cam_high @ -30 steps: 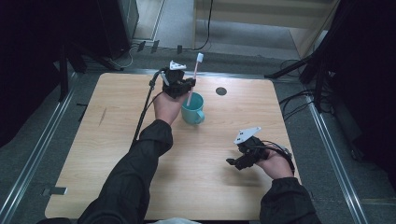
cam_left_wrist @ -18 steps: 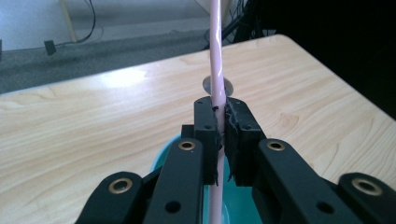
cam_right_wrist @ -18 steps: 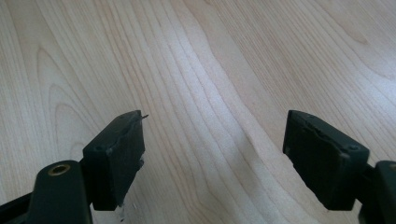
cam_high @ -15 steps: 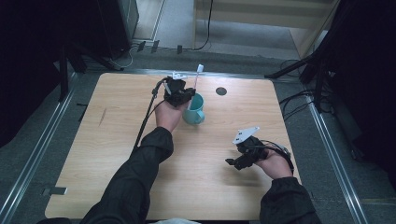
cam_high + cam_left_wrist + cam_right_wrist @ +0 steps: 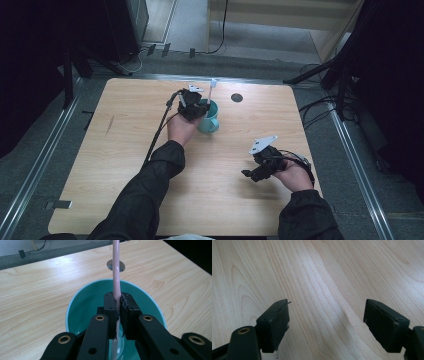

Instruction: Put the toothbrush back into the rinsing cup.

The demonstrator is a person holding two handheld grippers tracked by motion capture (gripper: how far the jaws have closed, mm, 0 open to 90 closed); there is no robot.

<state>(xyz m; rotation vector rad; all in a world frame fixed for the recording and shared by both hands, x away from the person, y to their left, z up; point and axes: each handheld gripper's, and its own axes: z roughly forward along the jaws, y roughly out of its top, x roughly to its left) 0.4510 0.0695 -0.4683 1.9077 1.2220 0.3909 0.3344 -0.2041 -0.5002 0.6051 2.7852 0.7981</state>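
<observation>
The left gripper point(image 5: 117, 315) is clamped on the pale pink handle of a toothbrush point(image 5: 116, 270), holding it upright with the lower end already inside the teal cup point(image 5: 82, 302); in the high view that cup point(image 5: 212, 122) stands on the far middle of the wooden table point(image 5: 125, 165), just short of a small round hole point(image 5: 237, 97) in the tabletop, and the brush head point(image 5: 213, 83) rises above the rim. The step in hand appears to be setting the toothbrush into the cup. To do it well, the handle should go down along the cup's middle until its tip meets the bottom, since letting go too high would let the brush drop and perhaps tip the light cup. The jaws should then part only enough to free the handle, and draw straight up and away so they do not catch the rim. The right gripper point(image 5: 327, 322) rests low over bare wood near the person, jaws wide apart and holding nothing; it could steady the cup if it rocks.
</observation>
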